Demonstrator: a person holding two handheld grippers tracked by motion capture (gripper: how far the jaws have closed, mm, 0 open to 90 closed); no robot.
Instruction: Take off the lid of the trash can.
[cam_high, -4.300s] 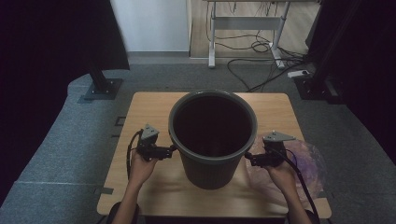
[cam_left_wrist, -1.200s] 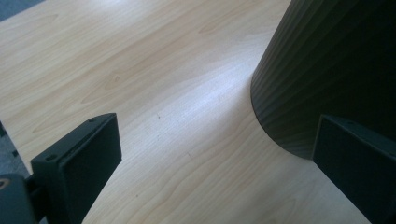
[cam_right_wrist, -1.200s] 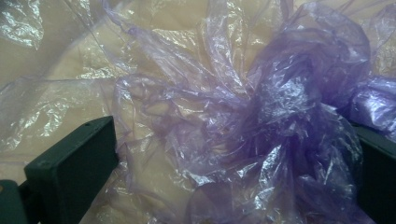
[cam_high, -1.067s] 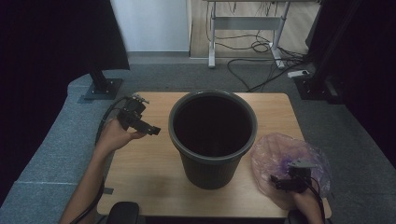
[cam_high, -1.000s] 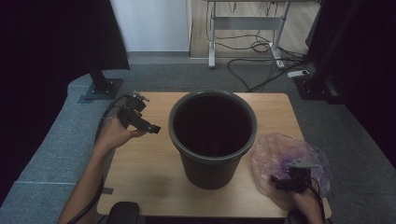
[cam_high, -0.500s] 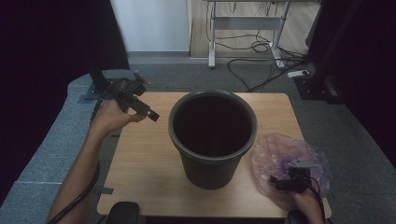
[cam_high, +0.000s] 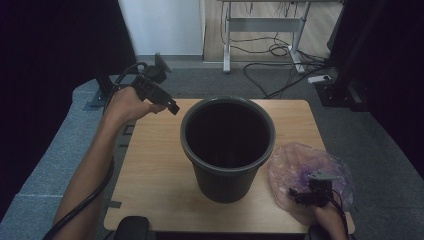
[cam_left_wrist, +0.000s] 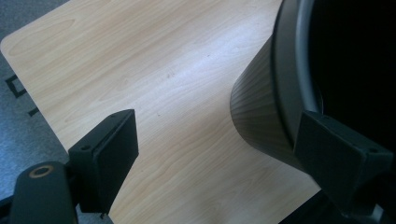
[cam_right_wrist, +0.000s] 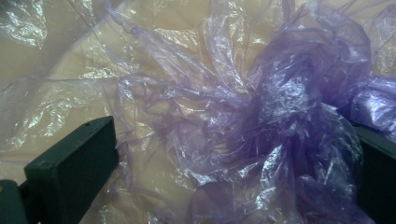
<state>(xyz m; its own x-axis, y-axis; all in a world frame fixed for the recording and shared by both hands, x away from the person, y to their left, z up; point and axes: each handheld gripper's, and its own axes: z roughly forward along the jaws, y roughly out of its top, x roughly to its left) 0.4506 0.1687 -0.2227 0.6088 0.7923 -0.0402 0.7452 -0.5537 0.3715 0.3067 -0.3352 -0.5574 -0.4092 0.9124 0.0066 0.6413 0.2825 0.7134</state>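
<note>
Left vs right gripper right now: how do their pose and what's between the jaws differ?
The left gripper is raised beside the bin; the right gripper sits low on the purple bag. Left jaws hold nothing and have just been closing; right jaws straddle crumpled bag film. Both stand open.

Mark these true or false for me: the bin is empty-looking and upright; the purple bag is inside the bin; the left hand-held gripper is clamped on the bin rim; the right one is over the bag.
1. The bin stands upright on the table: true.
2. The purple bag is inside the bin: false, it lies on the table beside it.
3. The left hand-held gripper clamps the rim: false, its jaws are open, off the bin.
4. The right hand-held gripper is at the bag: true.
</note>
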